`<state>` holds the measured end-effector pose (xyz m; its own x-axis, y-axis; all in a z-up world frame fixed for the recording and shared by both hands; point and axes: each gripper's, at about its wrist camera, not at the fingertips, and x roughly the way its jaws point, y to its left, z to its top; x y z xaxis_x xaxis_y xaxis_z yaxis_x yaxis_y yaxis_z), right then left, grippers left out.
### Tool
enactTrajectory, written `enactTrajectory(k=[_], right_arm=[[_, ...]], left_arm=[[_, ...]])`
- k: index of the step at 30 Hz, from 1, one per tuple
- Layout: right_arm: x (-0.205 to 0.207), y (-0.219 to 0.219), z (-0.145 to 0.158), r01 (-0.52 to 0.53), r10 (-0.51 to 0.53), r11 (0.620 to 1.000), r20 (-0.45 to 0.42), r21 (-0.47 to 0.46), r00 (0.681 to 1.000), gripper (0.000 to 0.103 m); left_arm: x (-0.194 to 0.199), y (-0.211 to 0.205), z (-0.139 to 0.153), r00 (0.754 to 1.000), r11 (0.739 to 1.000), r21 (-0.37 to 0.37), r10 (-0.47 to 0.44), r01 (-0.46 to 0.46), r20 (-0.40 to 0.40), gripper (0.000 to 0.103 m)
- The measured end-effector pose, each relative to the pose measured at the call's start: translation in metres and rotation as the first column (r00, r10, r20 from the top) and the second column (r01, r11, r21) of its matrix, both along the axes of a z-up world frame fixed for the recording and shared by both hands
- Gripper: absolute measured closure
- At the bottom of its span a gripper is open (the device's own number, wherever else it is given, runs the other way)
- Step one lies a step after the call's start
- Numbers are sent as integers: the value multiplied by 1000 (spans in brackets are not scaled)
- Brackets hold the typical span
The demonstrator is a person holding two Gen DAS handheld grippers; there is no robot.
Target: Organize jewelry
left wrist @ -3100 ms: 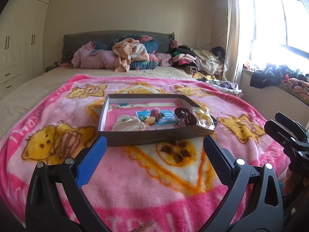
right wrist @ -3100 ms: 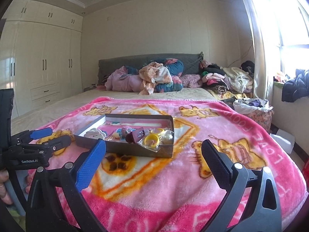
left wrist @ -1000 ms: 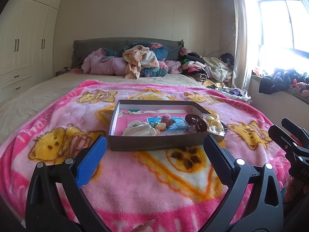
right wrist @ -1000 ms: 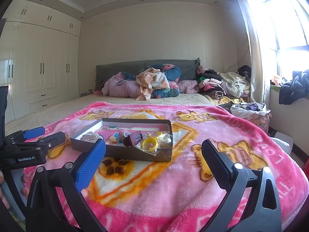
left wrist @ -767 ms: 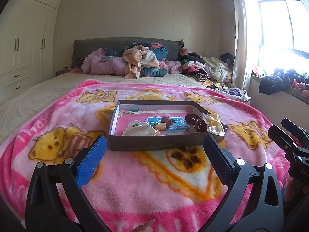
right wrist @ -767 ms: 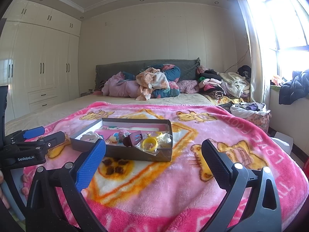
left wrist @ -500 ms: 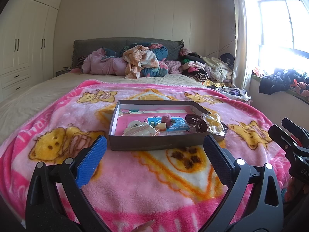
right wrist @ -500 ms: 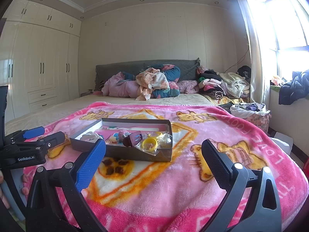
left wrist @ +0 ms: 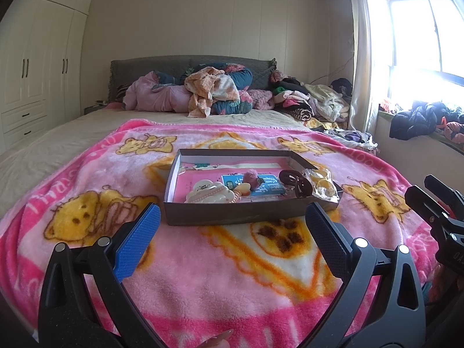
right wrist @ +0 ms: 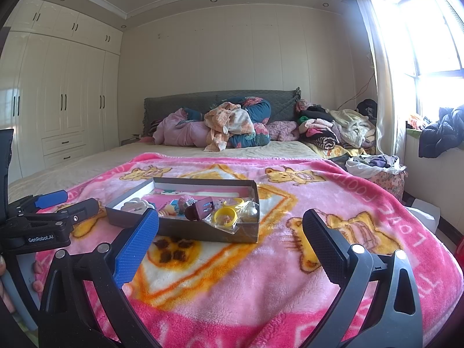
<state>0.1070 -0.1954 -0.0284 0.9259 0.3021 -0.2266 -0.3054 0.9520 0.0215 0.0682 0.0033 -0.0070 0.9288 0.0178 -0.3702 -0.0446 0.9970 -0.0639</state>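
While spread, both claws [left wrist: 232, 226] [right wrist: 230, 232] empty.

The near wall of the shallow grey cardboard tray [left wrist: 232, 217] hides the lower parts of the trinkets inside. The print on the blue card [left wrist: 255, 185] lying in it is too small to read. What sits inside the crinkled clear plastic bag [right wrist: 235, 217] at the tray's right corner is hard to make out. The black right-hand gripper [left wrist: 440, 220] is cut off by the right edge.
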Motion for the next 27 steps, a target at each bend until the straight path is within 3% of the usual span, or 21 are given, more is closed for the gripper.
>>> enactTrajectory(k=[27], right_arm=[[0, -1, -1, 2, -2, 1000, -2, 0, 1000, 6]], left_arm=[[0, 3, -1, 1000, 1000, 4, 1, -1, -10, 11]])
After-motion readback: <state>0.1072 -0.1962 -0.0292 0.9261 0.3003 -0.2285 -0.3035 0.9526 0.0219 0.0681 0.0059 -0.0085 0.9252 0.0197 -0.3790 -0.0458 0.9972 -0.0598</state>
